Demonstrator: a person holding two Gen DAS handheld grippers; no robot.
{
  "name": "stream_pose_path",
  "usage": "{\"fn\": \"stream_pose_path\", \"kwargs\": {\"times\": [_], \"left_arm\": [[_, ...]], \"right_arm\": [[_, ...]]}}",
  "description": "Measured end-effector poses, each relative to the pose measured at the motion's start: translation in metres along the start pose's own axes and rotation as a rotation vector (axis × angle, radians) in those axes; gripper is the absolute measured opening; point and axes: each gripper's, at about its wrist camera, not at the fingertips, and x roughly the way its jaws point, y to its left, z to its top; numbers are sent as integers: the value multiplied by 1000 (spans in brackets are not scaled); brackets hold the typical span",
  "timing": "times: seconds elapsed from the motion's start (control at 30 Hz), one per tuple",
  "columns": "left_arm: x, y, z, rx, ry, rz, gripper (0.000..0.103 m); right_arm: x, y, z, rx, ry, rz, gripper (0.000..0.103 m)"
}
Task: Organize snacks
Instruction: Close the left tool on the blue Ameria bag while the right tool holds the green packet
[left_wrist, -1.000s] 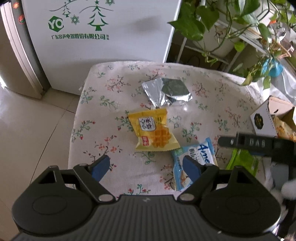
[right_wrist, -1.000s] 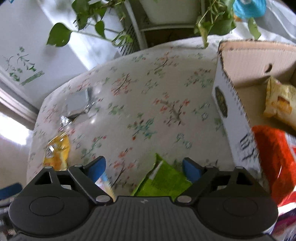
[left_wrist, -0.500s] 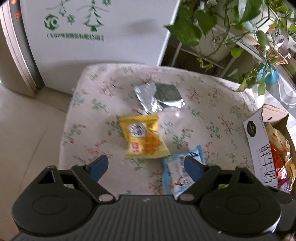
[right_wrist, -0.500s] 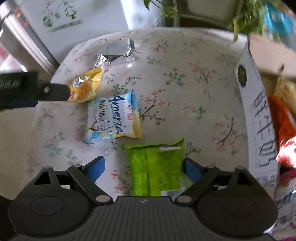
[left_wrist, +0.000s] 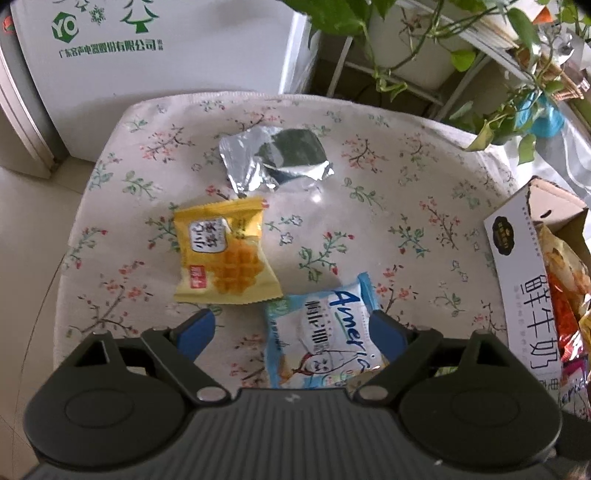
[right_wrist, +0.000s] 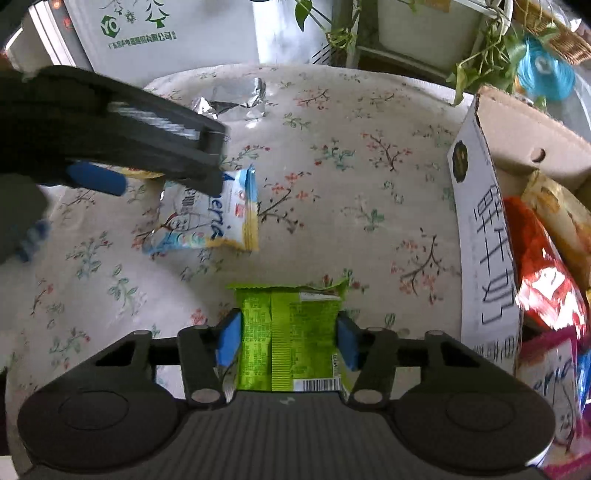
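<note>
Right gripper (right_wrist: 288, 339) just closed onto green packet (right_wrist: 291, 339), left gripper (left_wrist: 291, 332) opening wider

Cream floral-print tablecloth (left_wrist: 388, 206), yellow waffle-picture snack packet (left_wrist: 225, 254), pale blue-and-white snack packet (left_wrist: 325, 339), lime green snack packet (right_wrist: 288, 336), crinkled silver foil pouch (left_wrist: 273, 162), possibly dark green inside

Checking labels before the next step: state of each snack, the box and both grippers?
green packet: flat on the cloth, clamped
right gripper: just closed, shut on green packet
left gripper: open, over blue-white packet
blue-white packet: flat, loose
yellow waffle packet: flat, loose
silver packet: crumpled, loose
cardboard box: open-topped, holding snacks
</note>
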Motion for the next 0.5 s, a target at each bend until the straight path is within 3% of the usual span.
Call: {"fn": "stream_pose_path", "kwargs": {"times": [0.43, 0.5], "left_arm": [[19, -18, -2, 21, -29, 64, 91], [22, -20, -3, 27, -32, 79, 97]], "right_arm": [[-14, -7, -11, 58, -10, 40, 59], [-13, -9, -11, 67, -5, 37, 59]]}}
